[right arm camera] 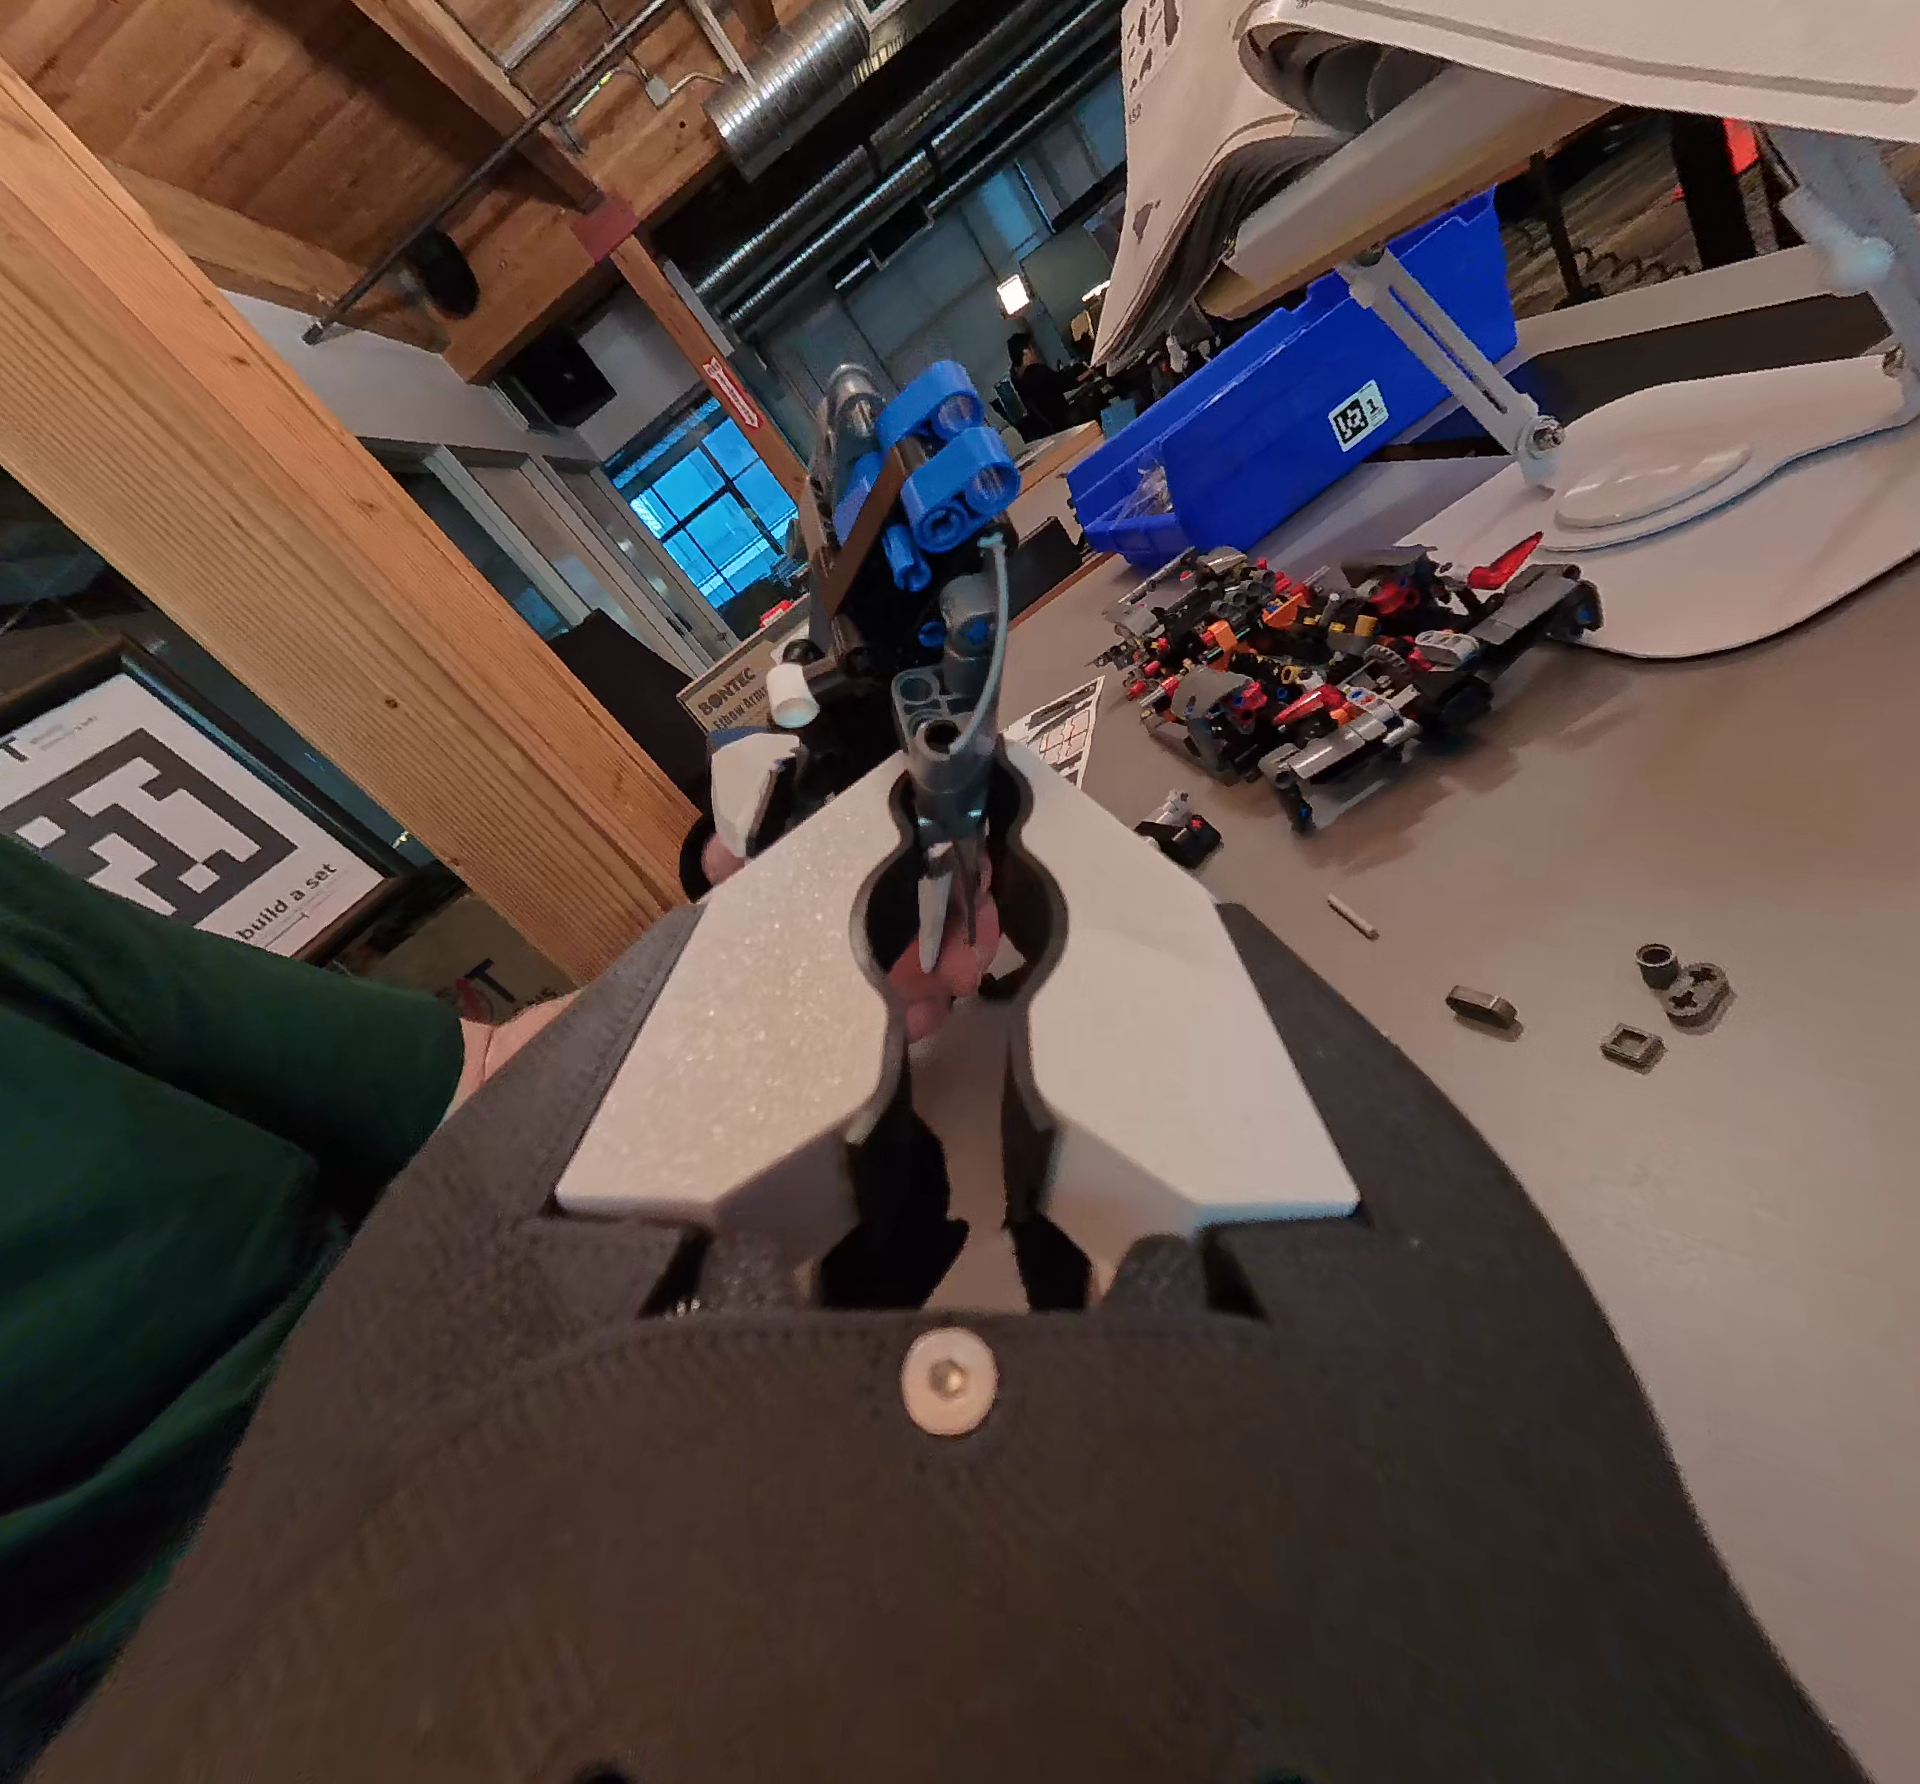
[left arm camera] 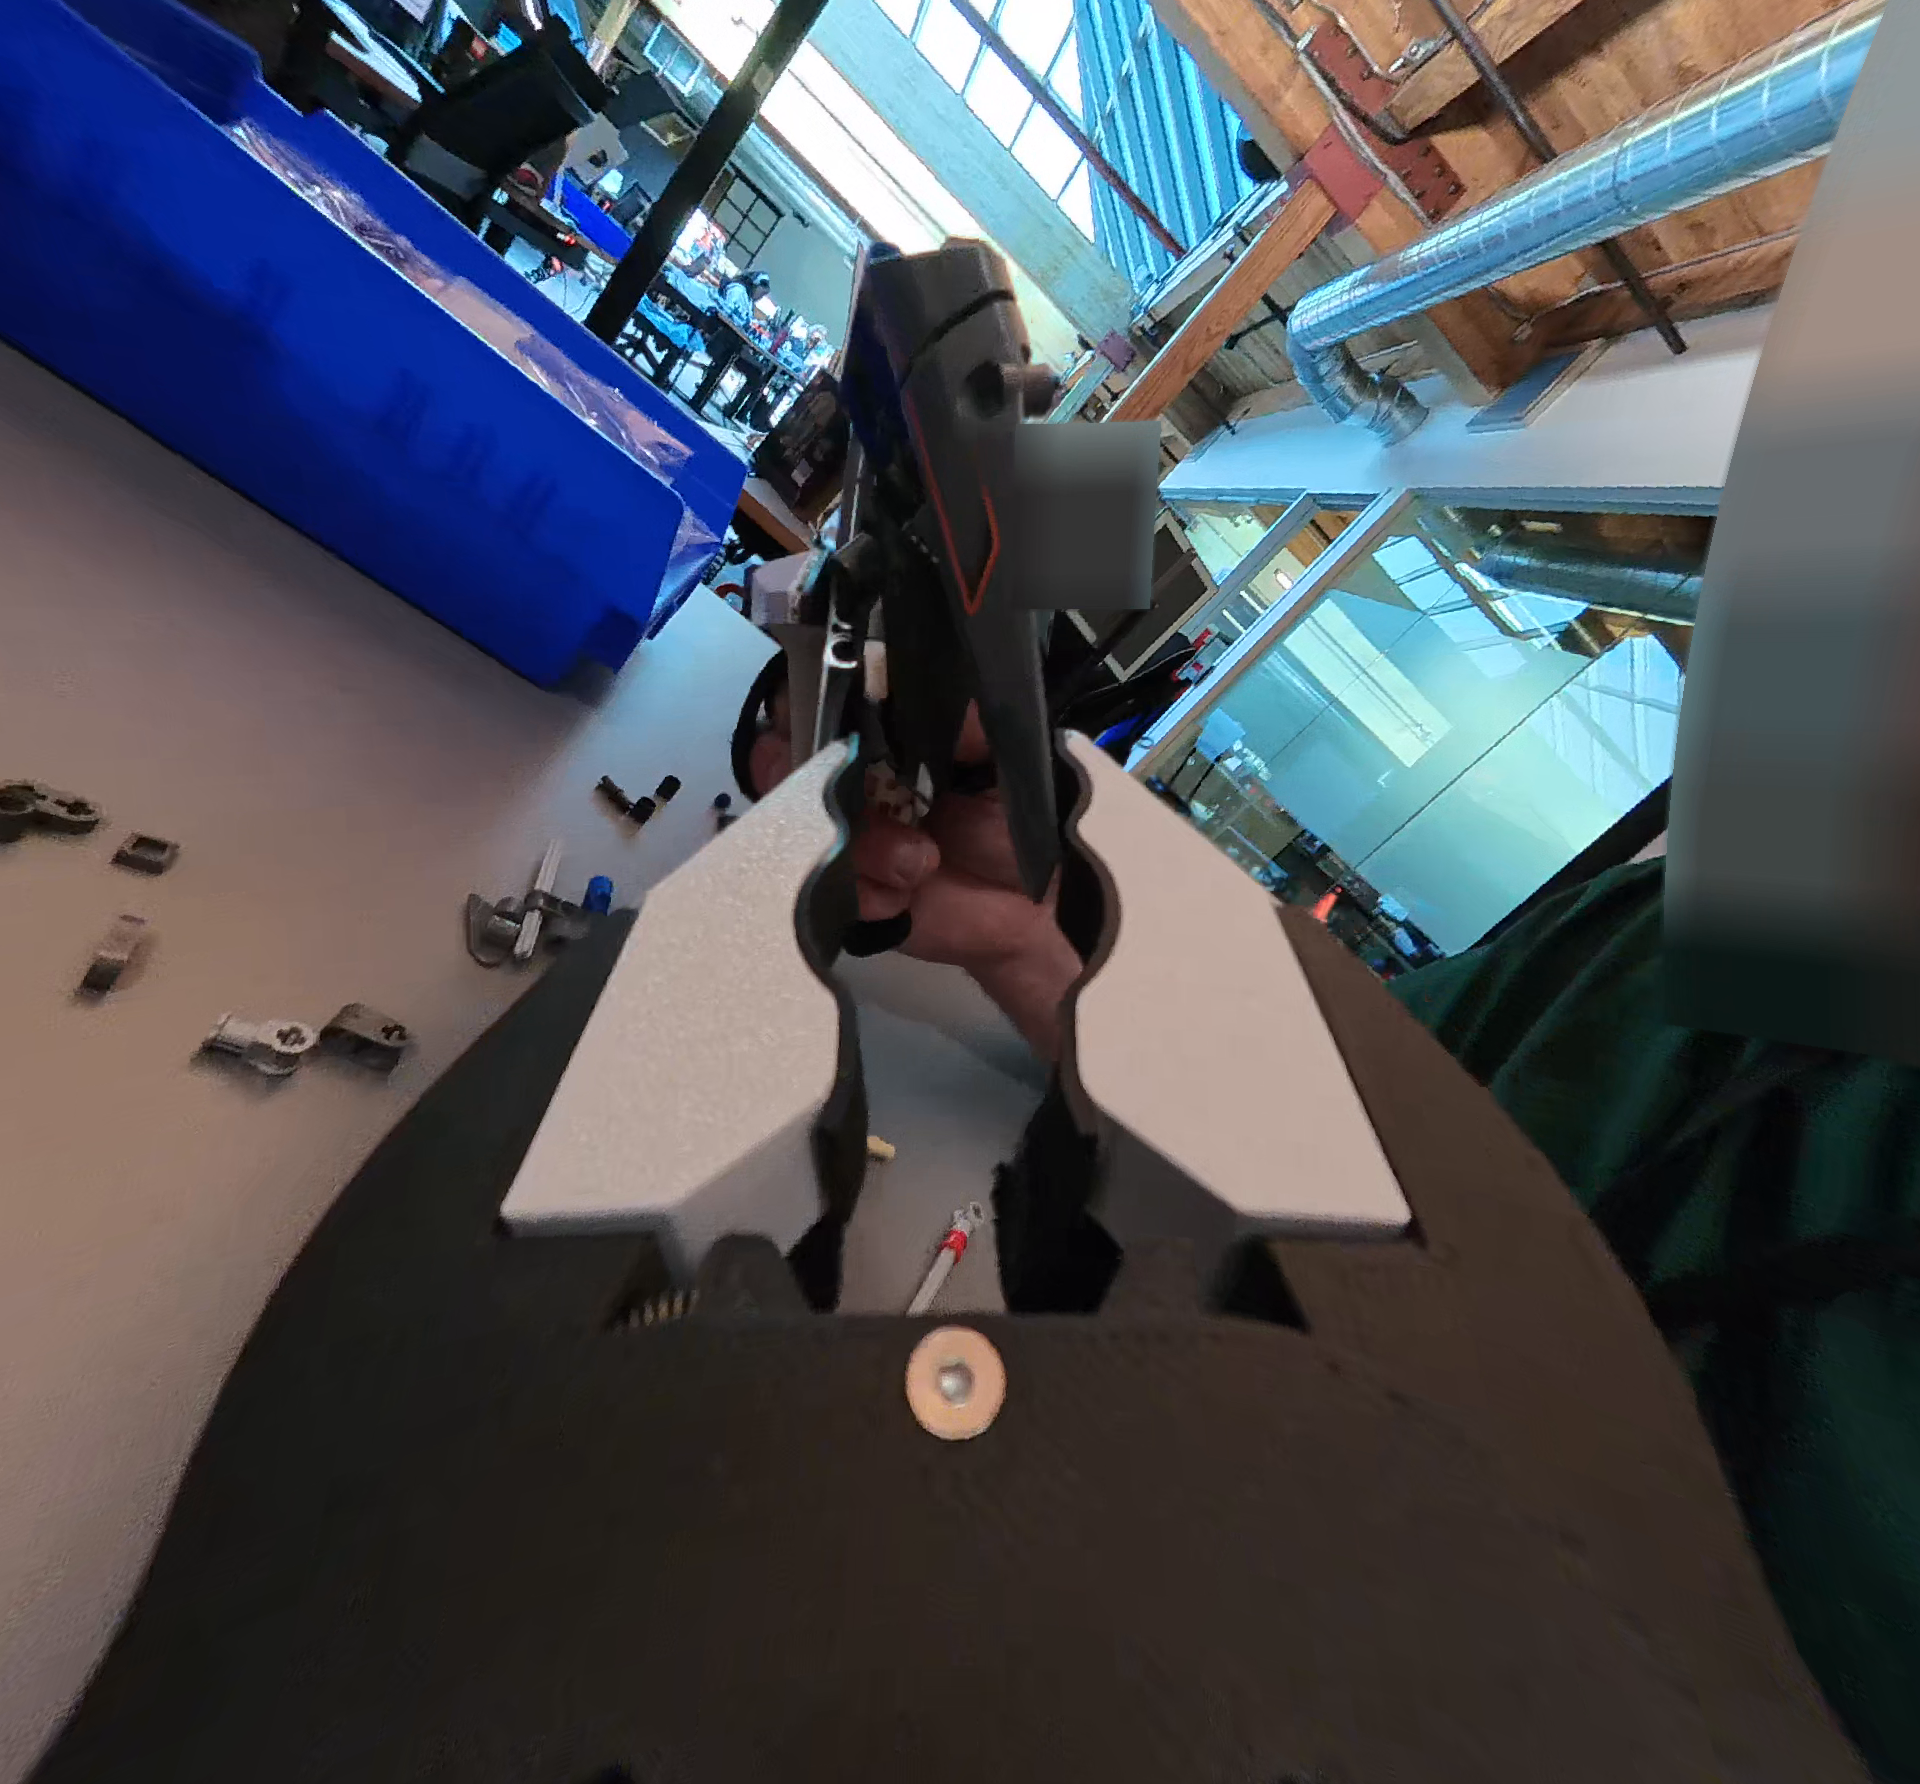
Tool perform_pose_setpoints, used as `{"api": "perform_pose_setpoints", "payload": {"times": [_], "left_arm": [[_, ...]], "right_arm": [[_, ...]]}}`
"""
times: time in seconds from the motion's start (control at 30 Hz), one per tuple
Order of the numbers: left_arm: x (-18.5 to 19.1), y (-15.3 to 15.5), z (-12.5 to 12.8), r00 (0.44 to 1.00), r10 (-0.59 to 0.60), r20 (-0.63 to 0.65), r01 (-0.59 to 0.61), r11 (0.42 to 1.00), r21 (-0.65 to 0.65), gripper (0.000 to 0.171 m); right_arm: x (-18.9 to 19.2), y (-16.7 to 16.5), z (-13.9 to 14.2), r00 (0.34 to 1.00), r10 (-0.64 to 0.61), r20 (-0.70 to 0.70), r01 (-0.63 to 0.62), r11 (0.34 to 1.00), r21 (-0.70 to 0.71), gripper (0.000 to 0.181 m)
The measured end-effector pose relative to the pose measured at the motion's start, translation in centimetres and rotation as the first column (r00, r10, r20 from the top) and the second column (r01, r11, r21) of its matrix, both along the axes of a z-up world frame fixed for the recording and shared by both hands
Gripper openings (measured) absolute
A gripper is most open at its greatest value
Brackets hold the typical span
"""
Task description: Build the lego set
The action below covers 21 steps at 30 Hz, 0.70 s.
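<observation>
Left gripper — white fingers set partly apart, the gap wide enough to take the dark grey panel of the lego assembly; whether the pads actually pressed on that panel could not be told. A bare hand showed beyond the gap.

Right gripper — fingers drawn close, tips pinched on a dark grey connector at the lower end of the assembly, seen here with blue beams at its top and a thin grey hose curving down its side. The assembly was held upright in the air above the table, between the two grippers.

On the table, right view: a pile of mixed lego parts near a blue bin; a few small grey pieces lay apart from it. An open instruction booklet rested on a white stand.

On the table, left view: scattered grey pieces, a blue bin, a red-and-white axle below the fingers.
</observation>
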State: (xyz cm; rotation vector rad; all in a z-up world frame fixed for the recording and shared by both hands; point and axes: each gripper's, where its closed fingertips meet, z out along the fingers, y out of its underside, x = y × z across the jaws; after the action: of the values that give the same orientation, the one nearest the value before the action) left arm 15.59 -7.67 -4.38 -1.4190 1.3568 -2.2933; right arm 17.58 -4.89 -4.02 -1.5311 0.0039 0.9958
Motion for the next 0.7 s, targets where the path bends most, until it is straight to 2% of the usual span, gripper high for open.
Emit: {"api": "perform_pose_setpoints", "payload": {"times": [0.13, 0.23, 0.57, 0.7], "left_arm": [[-0.1, 0.2, 0.0, 1.000, 0.016, 0.000, -0.016, 1.000, 0.016, 0.021], [-0.2, 0.5, 0.0, 1.000, 0.026, 0.000, -0.026, 0.999, 0.024, 0.019], [-0.6, 1.5, 0.2, 0.995, 0.094, 0.017, -0.095, 0.991, 0.092, 0.018], [-0.7, 1.4, 0.2, 0.996, 0.088, 0.013, -0.089, 0.993, 0.079, 0.024]], "right_arm": [[0.2, 0.0, -0.1, 1.000, -0.011, 0.013, 0.011, 1.000, -0.006, 0.007], [0.2, 0.1, -0.2, 0.999, -0.018, 0.032, 0.018, 1.000, -0.010, 0.007], [0.4, 0.2, -0.6, 0.997, -0.039, 0.066, 0.041, 0.999, -0.026, 0.007], [0.3, 0.2, -0.6, 0.997, -0.039, 0.069, 0.041, 0.999, -0.030, 0.007]]}}
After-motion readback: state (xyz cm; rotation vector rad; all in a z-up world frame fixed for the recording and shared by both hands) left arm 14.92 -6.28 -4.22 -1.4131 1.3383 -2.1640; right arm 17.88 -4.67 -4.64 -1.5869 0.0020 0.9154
